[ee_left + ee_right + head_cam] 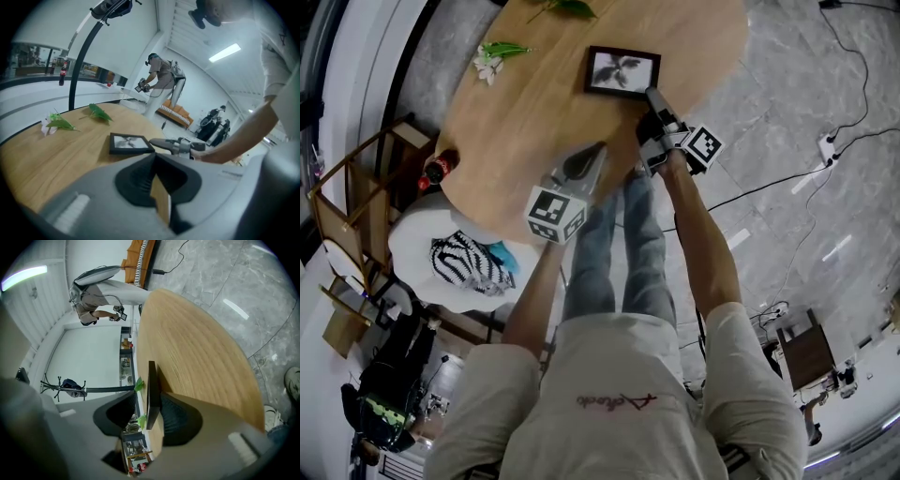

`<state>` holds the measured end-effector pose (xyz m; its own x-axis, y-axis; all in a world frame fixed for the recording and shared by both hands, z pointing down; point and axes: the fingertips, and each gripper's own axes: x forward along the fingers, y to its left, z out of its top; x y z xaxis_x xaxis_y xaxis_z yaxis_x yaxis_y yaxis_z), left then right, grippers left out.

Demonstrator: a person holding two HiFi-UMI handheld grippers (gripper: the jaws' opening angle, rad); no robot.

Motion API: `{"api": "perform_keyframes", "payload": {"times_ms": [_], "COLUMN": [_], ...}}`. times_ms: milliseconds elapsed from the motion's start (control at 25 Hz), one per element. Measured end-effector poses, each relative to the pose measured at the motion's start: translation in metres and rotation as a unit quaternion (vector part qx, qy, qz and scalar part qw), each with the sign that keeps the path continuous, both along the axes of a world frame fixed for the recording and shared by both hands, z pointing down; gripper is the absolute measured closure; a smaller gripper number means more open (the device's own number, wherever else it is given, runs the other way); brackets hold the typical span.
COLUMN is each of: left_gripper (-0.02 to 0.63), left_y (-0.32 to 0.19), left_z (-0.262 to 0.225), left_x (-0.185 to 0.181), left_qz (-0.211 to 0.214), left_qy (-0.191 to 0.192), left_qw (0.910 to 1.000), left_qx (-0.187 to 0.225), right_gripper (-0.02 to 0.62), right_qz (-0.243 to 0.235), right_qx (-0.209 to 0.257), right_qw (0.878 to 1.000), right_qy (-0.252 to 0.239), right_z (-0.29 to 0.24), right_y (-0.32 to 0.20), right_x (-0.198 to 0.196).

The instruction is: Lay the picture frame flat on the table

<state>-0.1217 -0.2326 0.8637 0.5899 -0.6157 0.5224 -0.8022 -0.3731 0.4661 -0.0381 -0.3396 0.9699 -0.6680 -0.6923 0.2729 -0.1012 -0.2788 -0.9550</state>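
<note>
The black picture frame point(622, 71) with a dark plant print lies flat, face up, on the oval wooden table point(534, 112). In the left gripper view the frame point(129, 143) is flat too. My right gripper point(655, 97) reaches its near right corner. In the right gripper view the frame's edge point(152, 390) stands between the jaws of the right gripper point(146, 405), which is open; one pad is clearly apart from it and the other is close beside it. My left gripper point(592, 157) hovers over the near table edge, jaws together, nothing in them.
A white flower with green leaves point(495, 58) and a leafy sprig point(570, 7) lie on the far side of the table. A cola bottle point(439, 169), a zebra-patterned cushion point(467, 262) and a wooden rack point(356, 187) stand left. Cables point(825, 141) cross the floor. Another person point(161, 77) works far off.
</note>
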Motion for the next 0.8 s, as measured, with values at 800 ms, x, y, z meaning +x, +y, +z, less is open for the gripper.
{"api": "perform_keyframes", "payload": {"times_ms": [800], "left_gripper": [0.606], "left_y": [0.014], "left_z": [-0.006], "left_x": [-0.014], "left_qz": [-0.008], "left_qy": [0.007], "left_qw": [0.9999], "left_qx": [0.007], "right_gripper": [0.241], "right_qz": [-0.255], "right_qx": [0.096], "right_qw": [0.923], "right_qy": [0.271], "right_z": [0.004], "right_y": [0.027], "right_x": [-0.045]}}
